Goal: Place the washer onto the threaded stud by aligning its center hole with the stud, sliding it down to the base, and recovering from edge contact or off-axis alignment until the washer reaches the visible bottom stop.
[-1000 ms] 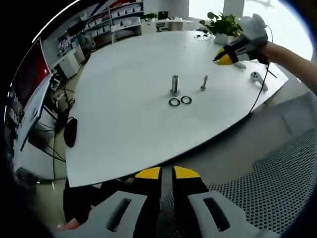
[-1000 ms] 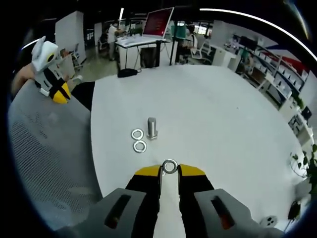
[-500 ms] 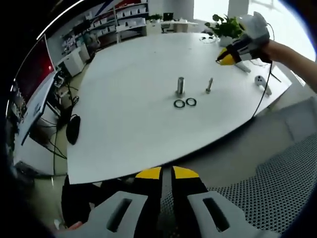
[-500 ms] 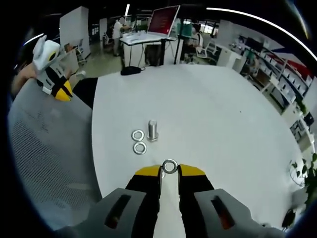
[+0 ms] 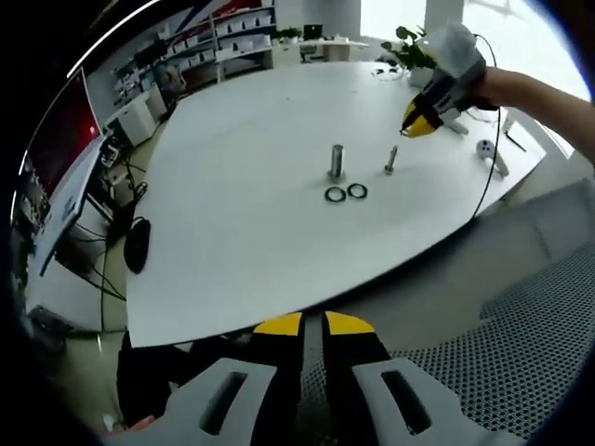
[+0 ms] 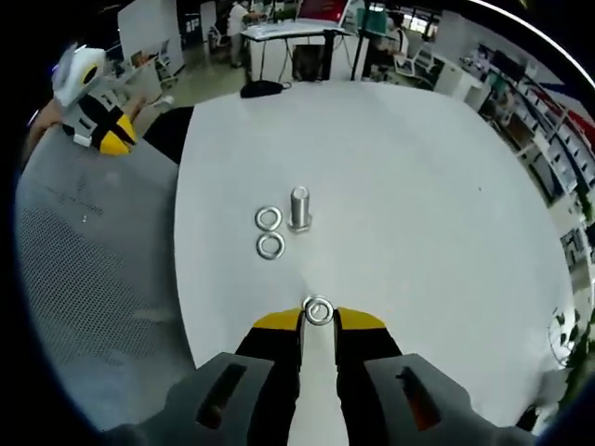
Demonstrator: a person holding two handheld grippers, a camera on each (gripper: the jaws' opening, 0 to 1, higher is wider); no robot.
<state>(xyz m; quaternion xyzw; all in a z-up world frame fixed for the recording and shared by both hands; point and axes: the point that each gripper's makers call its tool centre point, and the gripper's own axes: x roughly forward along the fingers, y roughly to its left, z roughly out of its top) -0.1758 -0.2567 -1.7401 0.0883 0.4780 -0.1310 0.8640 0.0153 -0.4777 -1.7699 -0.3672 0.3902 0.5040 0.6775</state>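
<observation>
Right gripper view: right gripper [image 6: 319, 316] has its yellow-tipped jaws closed to a narrow slit, pinching a washer [image 6: 319, 310] at the tips. The washer is seen nearly face-on, center hole visible; its lower edge is hidden between the jaws. It is held above the white table [image 6: 418, 204], near the table's near edge.

Farther out on the table stands the stud [image 6: 298, 207], upright, threads too small to make out. Two spare washers [image 6: 270, 232] lie flat just left of its base, close to each other; whether they touch cannot be told. The held washer is well apart from the stud, not over it.

Far left, off the table, the left gripper [image 6: 102, 135] shows over a grey mesh chair [image 6: 84, 279]; a hand behind it is mostly cut off by the edge of view.

Left gripper view: left gripper [image 5: 313, 325] jaws nearly together, a thin gap between the tips, nothing between them. They hang off the table's near edge, above the chair mesh. Mid-table: stud [image 5: 337, 161], two washers [image 5: 346, 193] in front of it, and a thinner bolt [image 5: 390, 159] upright to its right. The right gripper [image 5: 420, 119] hovers beyond the bolt, its held washer too small to resolve here. A plant [image 5: 414, 42] sits at the far edge, partly hidden by that gripper.
</observation>
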